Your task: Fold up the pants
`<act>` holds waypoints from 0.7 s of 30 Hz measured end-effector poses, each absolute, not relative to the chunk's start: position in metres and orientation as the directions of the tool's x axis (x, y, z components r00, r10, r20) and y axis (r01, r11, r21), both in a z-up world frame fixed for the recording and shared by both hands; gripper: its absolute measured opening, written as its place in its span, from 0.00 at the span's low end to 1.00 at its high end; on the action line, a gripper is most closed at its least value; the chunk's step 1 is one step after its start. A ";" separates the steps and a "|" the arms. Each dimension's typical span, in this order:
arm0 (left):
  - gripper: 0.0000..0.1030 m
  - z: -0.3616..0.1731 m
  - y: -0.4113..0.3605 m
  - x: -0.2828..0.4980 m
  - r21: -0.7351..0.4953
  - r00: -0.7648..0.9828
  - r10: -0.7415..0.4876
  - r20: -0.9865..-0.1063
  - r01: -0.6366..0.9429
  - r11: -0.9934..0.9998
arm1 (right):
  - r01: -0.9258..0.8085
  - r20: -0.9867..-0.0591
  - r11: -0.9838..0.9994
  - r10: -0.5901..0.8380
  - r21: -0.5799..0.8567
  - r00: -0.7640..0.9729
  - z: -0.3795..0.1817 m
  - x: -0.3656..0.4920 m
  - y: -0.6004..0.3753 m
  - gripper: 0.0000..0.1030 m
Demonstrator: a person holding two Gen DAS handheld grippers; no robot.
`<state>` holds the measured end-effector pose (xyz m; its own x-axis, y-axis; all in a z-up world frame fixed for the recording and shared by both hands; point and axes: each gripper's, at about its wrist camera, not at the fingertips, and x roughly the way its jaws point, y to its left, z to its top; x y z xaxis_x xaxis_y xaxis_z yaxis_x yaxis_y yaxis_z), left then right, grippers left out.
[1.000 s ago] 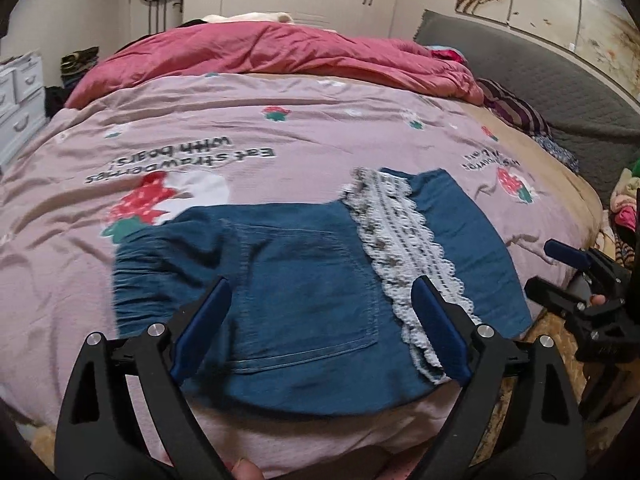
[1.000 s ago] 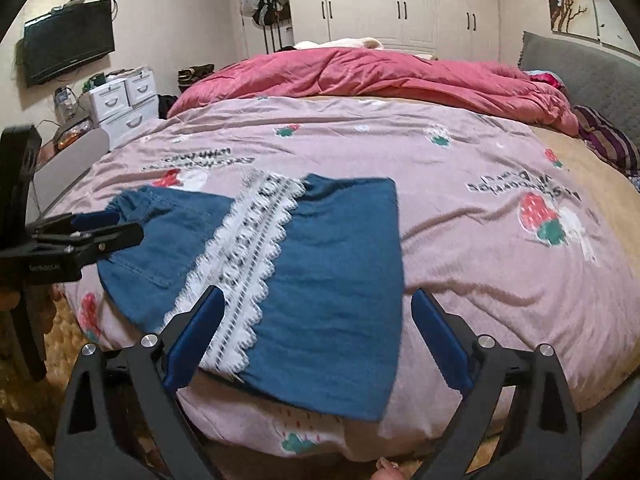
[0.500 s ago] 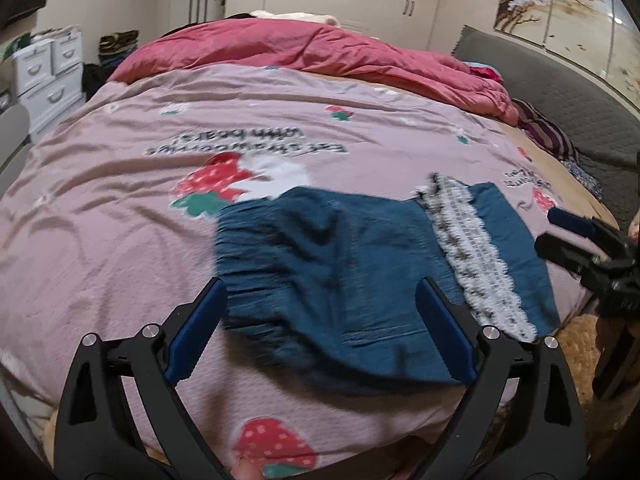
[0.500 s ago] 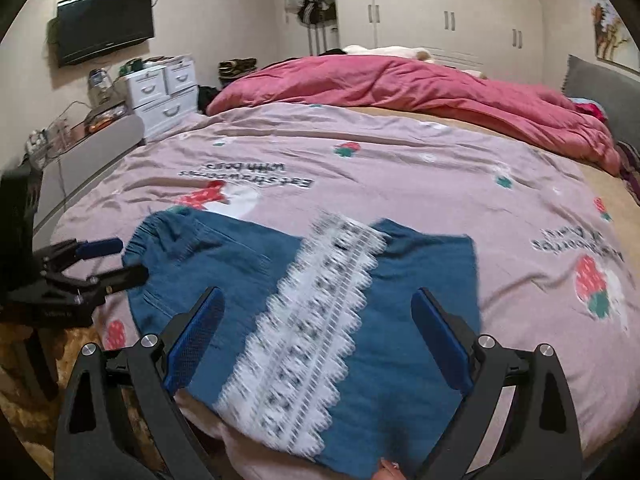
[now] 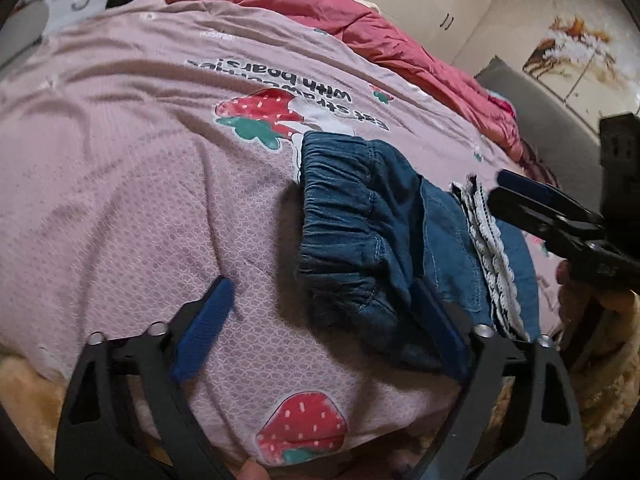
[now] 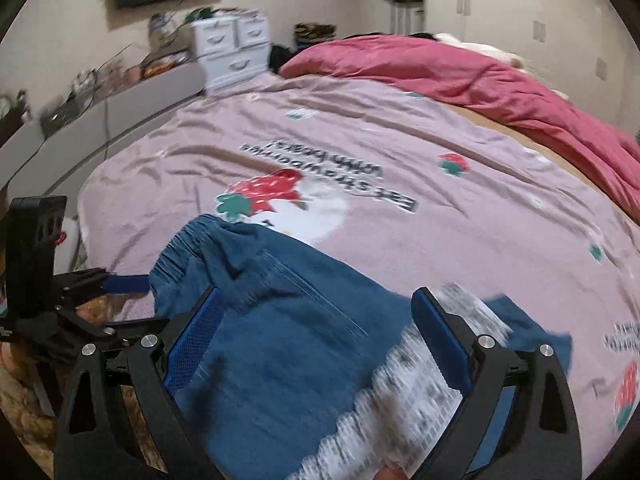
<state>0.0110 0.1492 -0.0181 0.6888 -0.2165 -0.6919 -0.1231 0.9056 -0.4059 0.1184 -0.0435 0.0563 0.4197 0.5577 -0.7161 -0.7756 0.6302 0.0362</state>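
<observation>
Since a second ago both views have swung toward the waistband end of the pants: then the left gripper was centred over the seat panel, now it sits off the waistband corner, mostly over bare bedspread. The right gripper has shifted from the lace leg end to over the mid panel. Pants themselves look unmoved: already doubled leg-on-leg, lying flat along the near edge of the bed, waistband toward the bed's left side, lace hem to the right. My read: hands are lining up for the next fold, waistband end over toward the hem; no grab yet. Left jaws are wide but closing; the right-hand pad lies at the waistband's near corner, cannot tell if touching, the other pad is over bedspread, no cloth pinched. Right jaws stand wide, denim and lace showing between them from above, nothing held. Right view is motion-blurred, so contact there is uncertain.
</observation>
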 end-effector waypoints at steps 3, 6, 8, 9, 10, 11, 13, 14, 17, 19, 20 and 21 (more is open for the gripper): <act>0.58 -0.021 0.148 0.013 -0.438 0.693 -0.245 -0.678 -0.113 0.892 | -0.812 -0.734 0.584 0.561 0.025 0.382 0.054 0.123 -0.021 0.91; 0.51 -0.023 0.141 0.015 -0.428 0.689 -0.251 -0.680 -0.096 0.899 | -0.850 -0.754 0.525 0.571 0.030 0.326 0.051 0.125 0.000 0.91; 0.51 -0.025 0.140 0.016 -0.427 0.687 -0.253 -0.681 -0.091 0.900 | -0.872 -0.767 0.489 0.570 0.028 0.296 0.048 0.125 0.015 0.91; 0.51 -0.027 0.140 0.016 -0.430 0.686 -0.258 -0.681 -0.089 0.898 | -0.882 -0.774 0.470 0.570 0.033 0.275 0.046 0.125 0.021 0.91; 0.51 -0.027 0.142 0.017 -0.435 0.686 -0.263 -0.679 -0.087 0.896 | -0.892 -0.782 0.451 0.568 0.035 0.257 0.044 0.126 0.028 0.91; 0.51 -0.028 0.143 0.017 -0.442 0.686 -0.269 -0.676 -0.086 0.893 | -0.897 -0.787 0.441 0.564 0.031 0.250 0.042 0.127 0.033 0.91; 0.51 -0.028 0.144 0.017 -0.447 0.687 -0.274 -0.673 -0.082 0.891 | -0.907 -0.803 0.419 0.550 0.027 0.231 0.037 0.128 0.043 0.91; 0.51 -0.028 0.144 0.017 -0.449 0.688 -0.276 -0.671 -0.081 0.890 | -0.911 -0.808 0.412 0.545 0.027 0.223 0.034 0.129 0.048 0.91; 0.51 -0.029 0.145 0.018 -0.453 0.688 -0.281 -0.669 -0.077 0.888 | -0.921 -0.819 0.388 0.542 0.044 0.189 0.028 0.130 0.058 0.91; 0.51 -0.029 0.146 0.018 -0.458 0.688 -0.285 -0.667 -0.076 0.886 | -0.930 -0.826 0.360 0.544 0.072 0.146 0.023 0.130 0.064 0.86; 0.51 -0.029 0.147 0.018 -0.460 0.689 -0.287 -0.666 -0.077 0.884 | -0.933 -0.833 0.349 0.539 0.086 0.125 0.019 0.131 0.066 0.74; 0.51 -0.029 0.147 0.019 -0.463 0.690 -0.288 -0.664 -0.078 0.883 | -0.934 -0.841 0.342 0.532 0.104 0.101 0.014 0.132 0.068 0.62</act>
<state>0.0189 0.1472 -0.0289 0.6898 -0.2877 -0.6643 -0.0782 0.8827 -0.4634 0.1319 0.0682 0.0142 0.1014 0.5318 -0.8408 -0.9340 0.3419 0.1036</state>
